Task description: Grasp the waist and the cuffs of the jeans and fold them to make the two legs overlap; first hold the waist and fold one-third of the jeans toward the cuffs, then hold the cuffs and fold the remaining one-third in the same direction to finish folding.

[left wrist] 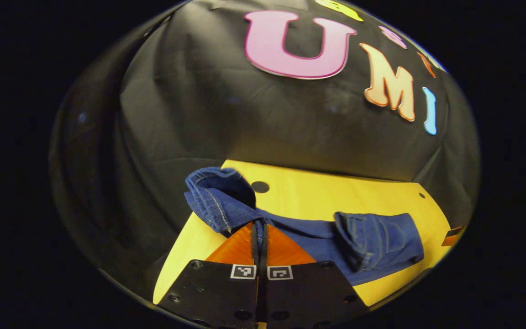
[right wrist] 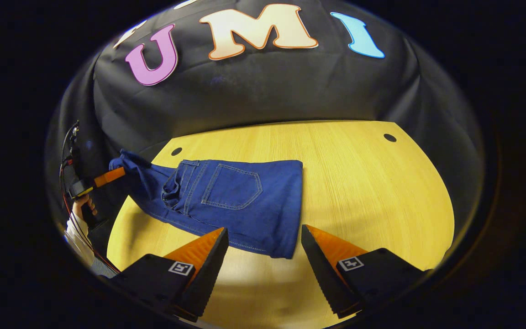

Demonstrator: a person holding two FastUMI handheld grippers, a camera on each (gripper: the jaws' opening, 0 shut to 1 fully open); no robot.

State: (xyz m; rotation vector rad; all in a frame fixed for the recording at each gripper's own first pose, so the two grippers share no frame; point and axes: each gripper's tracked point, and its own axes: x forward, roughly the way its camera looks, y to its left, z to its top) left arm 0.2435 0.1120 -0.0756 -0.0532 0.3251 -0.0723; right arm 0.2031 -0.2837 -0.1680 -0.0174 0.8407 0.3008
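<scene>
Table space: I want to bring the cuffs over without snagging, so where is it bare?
The table is bare right of the jeans, out to the far hole, and in front between the right tool fingers. The left end is crowded: the left tool grips raised denim there.

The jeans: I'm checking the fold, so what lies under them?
Under the jeans lies the bare wooden table. One end is lifted off it, pinched in the left gripper. The folded layers hide anything between or beneath them. The right gripper hovers open.
</scene>
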